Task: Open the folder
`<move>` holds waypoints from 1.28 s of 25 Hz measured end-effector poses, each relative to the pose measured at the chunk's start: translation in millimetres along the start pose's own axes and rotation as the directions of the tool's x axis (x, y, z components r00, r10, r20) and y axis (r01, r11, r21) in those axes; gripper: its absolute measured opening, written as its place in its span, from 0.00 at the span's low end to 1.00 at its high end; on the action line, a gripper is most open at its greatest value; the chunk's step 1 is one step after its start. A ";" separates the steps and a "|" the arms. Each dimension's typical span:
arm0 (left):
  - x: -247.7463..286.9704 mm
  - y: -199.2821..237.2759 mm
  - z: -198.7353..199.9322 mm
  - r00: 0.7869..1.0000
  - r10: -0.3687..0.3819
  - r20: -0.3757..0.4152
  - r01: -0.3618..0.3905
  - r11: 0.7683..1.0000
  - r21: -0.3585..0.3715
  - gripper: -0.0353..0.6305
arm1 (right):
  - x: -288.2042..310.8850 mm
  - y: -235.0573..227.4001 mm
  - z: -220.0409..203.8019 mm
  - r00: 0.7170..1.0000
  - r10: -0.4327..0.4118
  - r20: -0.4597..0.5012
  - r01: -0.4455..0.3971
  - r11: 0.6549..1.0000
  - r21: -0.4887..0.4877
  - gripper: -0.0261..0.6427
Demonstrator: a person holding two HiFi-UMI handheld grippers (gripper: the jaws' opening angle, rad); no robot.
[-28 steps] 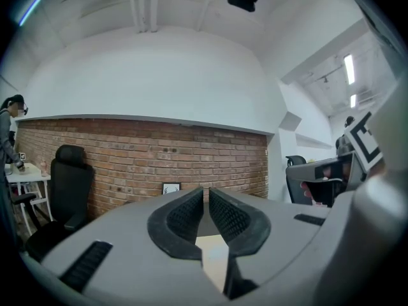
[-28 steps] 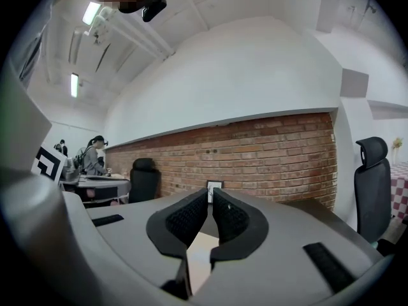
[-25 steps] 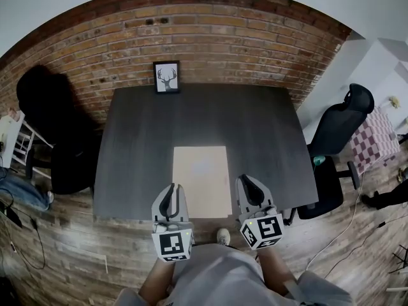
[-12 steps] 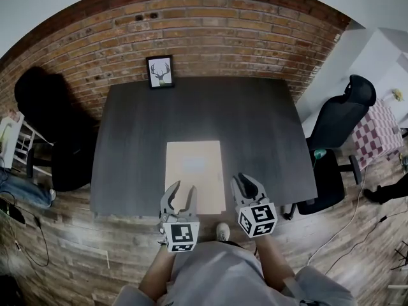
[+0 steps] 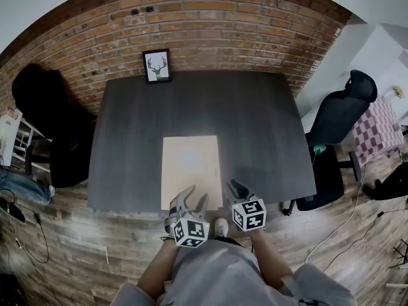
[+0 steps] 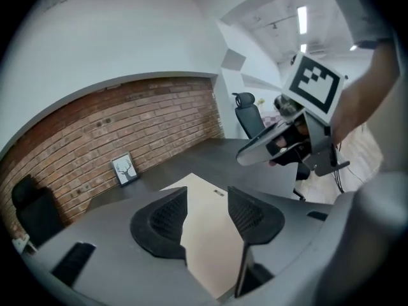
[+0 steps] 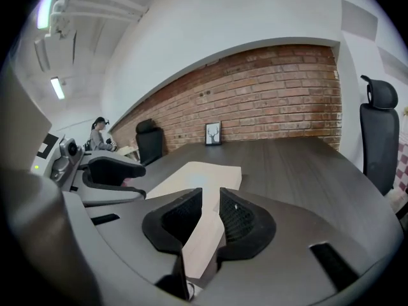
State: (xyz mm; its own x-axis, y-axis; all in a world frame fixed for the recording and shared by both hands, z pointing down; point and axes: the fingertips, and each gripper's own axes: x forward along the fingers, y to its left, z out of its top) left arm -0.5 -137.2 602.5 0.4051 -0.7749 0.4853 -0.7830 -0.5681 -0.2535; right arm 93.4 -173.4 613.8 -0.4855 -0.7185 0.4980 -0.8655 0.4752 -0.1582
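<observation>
Lowered since before, left hand-held gripper [image 5: 189, 204] has just opened wide, right hand-held gripper [image 5: 234, 190] is barely parted; both are empty near the closed, flat beige paper folder [image 5: 190, 171].

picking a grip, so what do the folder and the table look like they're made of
The folder looks like matte card or stiff paper: plain pale beige, flat, with no gloss. Thin plastic cannot be ruled out. The table looks like dark wood or a wood-look laminate: fine grain streaks run along it, and it has only a dull sheen.
</observation>
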 end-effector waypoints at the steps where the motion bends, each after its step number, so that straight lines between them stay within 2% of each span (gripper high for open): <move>1: 2.9 -6.3 -3.8 1.000 -0.019 -0.013 0.019 1.000 0.018 0.34 | 2.4 -0.3 -6.8 1.000 0.004 -0.017 -0.004 1.000 0.000 0.12; 10: 19.0 -50.9 -38.5 0.981 -0.147 -0.125 0.166 0.972 0.164 0.39 | 11.5 0.9 -52.6 0.992 0.019 -0.123 -0.018 1.000 0.010 0.13; 13: 21.4 -66.3 -46.4 0.970 -0.182 -0.158 0.214 0.954 0.212 0.40 | 13.1 0.5 -67.1 0.986 0.028 -0.162 -0.025 0.999 0.019 0.14; 18: 22.2 -90.7 -51.8 0.952 -0.239 -0.189 0.288 0.910 0.299 0.41 | 15.3 1.7 -82.8 0.975 0.035 -0.218 -0.031 0.999 0.026 0.15; 25: 27.1 -112.0 -59.2 0.935 -0.275 -0.226 0.344 0.860 0.377 0.41 | 23.3 5.7 -97.3 0.960 0.051 -0.275 -0.048 0.999 0.014 0.15; 32: 33.8 -116.8 -69.8 0.925 -0.272 -0.265 0.362 0.842 0.401 0.41 | 27.0 8.3 -115.6 0.936 0.049 -0.348 -0.055 0.998 -0.006 0.15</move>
State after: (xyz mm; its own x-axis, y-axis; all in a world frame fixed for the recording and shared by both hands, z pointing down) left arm 71.7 -77.7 706.9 0.4628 -0.4889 0.7395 -0.3230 -0.8698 -0.3729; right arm 87.3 -130.1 724.5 -0.4543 -0.4724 0.7553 -0.8368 0.5170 -0.1801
